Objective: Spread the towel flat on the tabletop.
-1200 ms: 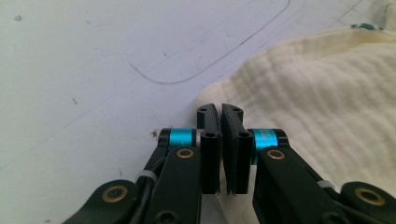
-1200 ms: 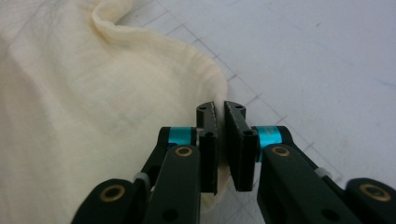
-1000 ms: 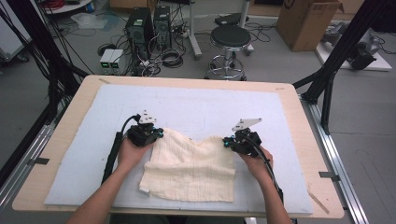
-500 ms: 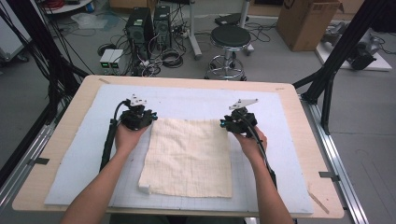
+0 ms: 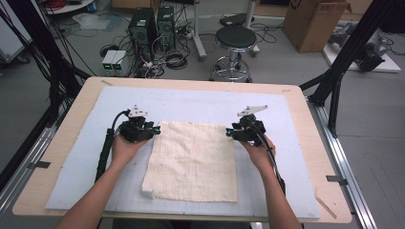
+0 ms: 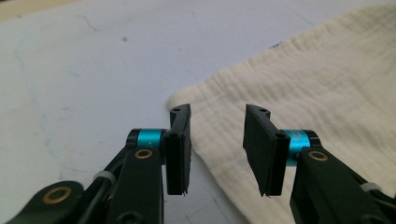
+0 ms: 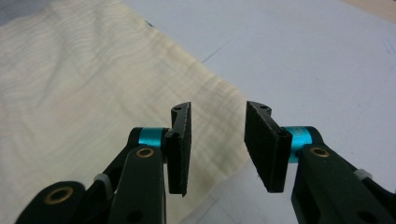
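Note:
A cream, crinkled cloth point(image 5: 193, 160) lies spread flat on the pale blue mat point(image 5: 191, 102). My left gripper point(image 5: 154, 130) sits at the cloth's far left corner and my right gripper point(image 5: 230, 131) at its far right corner. In the left gripper view, the left gripper point(image 6: 217, 114) is open over the cloth point(image 6: 317, 88) corner, its jaws just having been opening with nothing pinched between them. In the right gripper view, the right gripper point(image 7: 217, 109) is likewise open above the cloth point(image 7: 84, 79) edge, its jaws also just having been opening and free of the fabric.
The mat covers a wooden table point(image 5: 62, 138). The cloth's near left corner point(image 5: 148, 192) is slightly turned up. Beyond the table stand a stool point(image 5: 235, 38), computer boxes point(image 5: 153, 24) with cables, and a cardboard box point(image 5: 315, 21). Black frame struts point(image 5: 334, 81) rise at both sides.
The rumpled cloth has been drawn away from the person and laid out flat. Both grippers went from shut on its far corners to open, letting go.

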`<state>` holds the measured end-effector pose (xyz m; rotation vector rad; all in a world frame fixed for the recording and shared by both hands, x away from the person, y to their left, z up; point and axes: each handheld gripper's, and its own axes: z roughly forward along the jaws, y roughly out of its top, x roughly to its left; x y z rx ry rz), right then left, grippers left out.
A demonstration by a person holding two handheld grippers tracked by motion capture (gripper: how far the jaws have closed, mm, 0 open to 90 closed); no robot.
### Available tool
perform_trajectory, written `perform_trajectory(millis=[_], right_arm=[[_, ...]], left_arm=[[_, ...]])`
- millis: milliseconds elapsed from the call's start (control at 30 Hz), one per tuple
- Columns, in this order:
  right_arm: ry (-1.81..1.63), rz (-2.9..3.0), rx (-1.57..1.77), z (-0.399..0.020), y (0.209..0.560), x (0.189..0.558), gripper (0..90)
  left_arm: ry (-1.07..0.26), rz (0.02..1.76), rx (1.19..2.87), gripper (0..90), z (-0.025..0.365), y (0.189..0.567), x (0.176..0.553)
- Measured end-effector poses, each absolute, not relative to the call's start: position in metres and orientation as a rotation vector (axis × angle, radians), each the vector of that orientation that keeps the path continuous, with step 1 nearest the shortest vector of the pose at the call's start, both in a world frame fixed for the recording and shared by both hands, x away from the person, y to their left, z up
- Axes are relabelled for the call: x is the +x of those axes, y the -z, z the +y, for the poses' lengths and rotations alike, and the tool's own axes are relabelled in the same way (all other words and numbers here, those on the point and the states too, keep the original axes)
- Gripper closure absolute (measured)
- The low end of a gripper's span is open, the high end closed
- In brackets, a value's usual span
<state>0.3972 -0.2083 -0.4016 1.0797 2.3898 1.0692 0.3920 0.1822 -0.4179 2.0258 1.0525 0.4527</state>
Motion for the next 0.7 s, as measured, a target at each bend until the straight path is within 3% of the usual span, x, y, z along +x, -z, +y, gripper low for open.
perform_trajectory(millis=[233,333,433,500,533,567,700], right_arm=[[-0.928,2.395,1.183,-0.206,0.429,0.421,66.4],[-0.960,2.432,1.198,-0.206,0.433,0.427,83.2],[-0.936,2.389,1.137,-0.203,0.426,0.428,85.3],[-0.968,2.319,1.123,-0.202,0.416,0.428,85.0],[-0.966,2.274,1.112,-0.202,0.413,0.428,79.2],[-0.929,2.216,1.103,-0.202,0.412,0.429,66.5],[-0.917,2.207,1.196,-0.215,0.412,0.434,63.2]], left_arm=[[-0.438,1.116,2.056,63.8,0.170,0.440,0.404],[-0.474,1.119,2.047,77.1,0.170,0.440,0.407],[-0.477,1.132,2.024,88.1,0.171,0.440,0.410],[-0.485,1.150,1.998,88.7,0.171,0.440,0.413],[-0.491,1.155,1.988,88.7,0.171,0.440,0.414],[-0.487,1.166,1.969,88.7,0.171,0.439,0.414],[-0.466,1.157,1.934,81.7,0.175,0.435,0.413]])
